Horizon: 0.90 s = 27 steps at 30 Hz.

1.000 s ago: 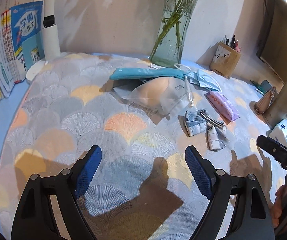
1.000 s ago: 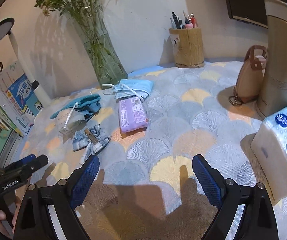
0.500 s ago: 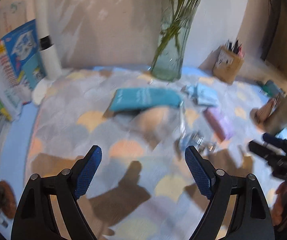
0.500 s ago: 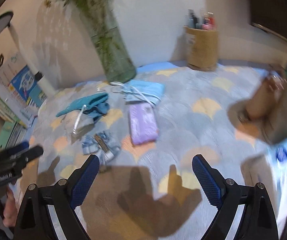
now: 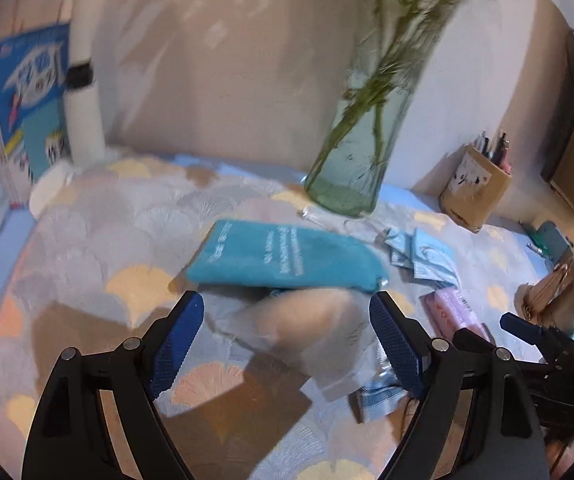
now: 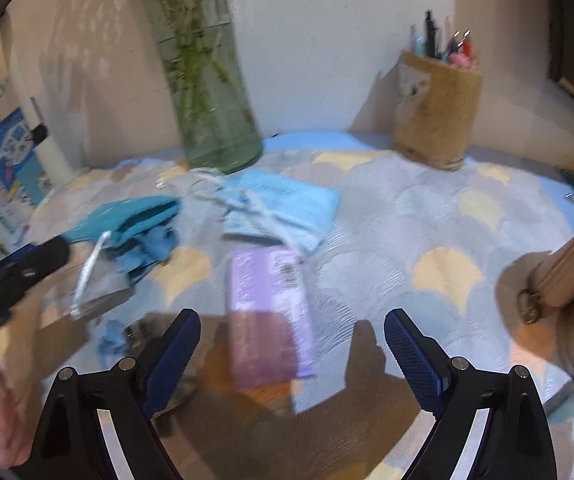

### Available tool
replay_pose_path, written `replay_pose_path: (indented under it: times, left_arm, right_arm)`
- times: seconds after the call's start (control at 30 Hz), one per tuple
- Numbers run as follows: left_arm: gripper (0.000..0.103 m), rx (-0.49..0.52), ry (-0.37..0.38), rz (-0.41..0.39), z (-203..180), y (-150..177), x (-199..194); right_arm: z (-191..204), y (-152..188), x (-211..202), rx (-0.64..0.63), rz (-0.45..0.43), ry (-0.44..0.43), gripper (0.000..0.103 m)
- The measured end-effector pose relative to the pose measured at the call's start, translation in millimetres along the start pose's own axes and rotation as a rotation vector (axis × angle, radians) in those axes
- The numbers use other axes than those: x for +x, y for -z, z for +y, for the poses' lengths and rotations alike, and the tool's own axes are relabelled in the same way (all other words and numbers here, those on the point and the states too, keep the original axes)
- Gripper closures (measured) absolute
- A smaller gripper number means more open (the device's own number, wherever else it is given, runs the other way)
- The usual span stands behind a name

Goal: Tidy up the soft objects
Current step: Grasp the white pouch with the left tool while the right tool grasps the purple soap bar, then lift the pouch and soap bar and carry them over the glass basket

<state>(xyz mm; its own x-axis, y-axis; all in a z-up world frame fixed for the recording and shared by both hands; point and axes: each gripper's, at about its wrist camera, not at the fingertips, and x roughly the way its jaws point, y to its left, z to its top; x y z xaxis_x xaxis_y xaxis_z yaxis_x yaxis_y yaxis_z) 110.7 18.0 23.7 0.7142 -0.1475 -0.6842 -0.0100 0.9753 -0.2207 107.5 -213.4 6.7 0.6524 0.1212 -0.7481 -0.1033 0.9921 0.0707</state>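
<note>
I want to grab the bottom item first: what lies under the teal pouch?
The teal pouch rests on a clear plastic bag holding something beige. The right wrist view shows blue fabric at the pouch's opening. What lies beneath the pouch's far half is covered.

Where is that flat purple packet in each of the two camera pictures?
Left wrist view: flat purple packet at right of centre, beyond the right blue pad.
Right wrist view: flat purple packet at centre, between the open jaws.
Shared landmark: green glass vase, behind the packet.
</note>
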Motion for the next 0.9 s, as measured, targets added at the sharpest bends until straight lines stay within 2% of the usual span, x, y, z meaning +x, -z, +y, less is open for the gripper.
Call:
replay_pose_path:
  times: [0.03, 0.07, 0.1, 0.17, 0.2, 0.23, 0.3, 0.43, 0.57, 0.7, 0.77, 0.9]
  left_arm:
    - [0.021, 0.002, 0.0, 0.024, 0, 1, 6]
    - [0.021, 0.005, 0.013, 0.054, -1, 1, 13]
    - [0.022, 0.012, 0.042, 0.08, -4, 2, 18]
    - [0.022, 0.044, 0.037, 0.08, -12, 1, 22]
    - [0.022, 0.052, 0.033, 0.077, -14, 2, 23]
    - [0.025, 0.058, 0.036, 0.081, -16, 2, 25]
    - [0.054, 0.061, 0.059, 0.1, -18, 4, 28]
    - [0.058, 0.054, 0.067, 0.075, -15, 6, 16]
    - [0.058, 0.026, 0.067, 0.034, -7, 8, -11]
    - [0.058, 0.008, 0.049, -0.005, 6, 18, -45]
    - [0.058, 0.0, 0.066, -0.005, 11, 27, -58]
    - [0.058, -0.021, 0.099, -0.016, 12, 42, -69]
  right_arm:
    - [0, 0, 2, -0.001, -0.002, 0.007, 0.011]
    - [-1, 1, 6, 0.0, 0.013, 0.016, 0.018]
    - [-1, 1, 11, -0.002, 0.033, 0.02, 0.035]
    - [1, 0, 18, -0.017, 0.066, 0.028, 0.045]
    - [3, 0, 16, -0.027, 0.049, 0.027, 0.061]
    - [5, 1, 15, -0.037, 0.045, 0.014, 0.062]
    - [7, 2, 13, -0.053, 0.036, 0.008, 0.063]
    - [3, 6, 5, -0.033, 0.006, -0.068, 0.064]
    - [-9, 5, -10, 0.018, -0.047, -0.236, 0.064]
    - [-16, 13, -29, 0.088, -0.034, -0.369, 0.064]
    - [-10, 20, -43, 0.063, -0.033, -0.355, 0.064]
    - [8, 43, -69, -0.025, -0.046, -0.265, 0.064]
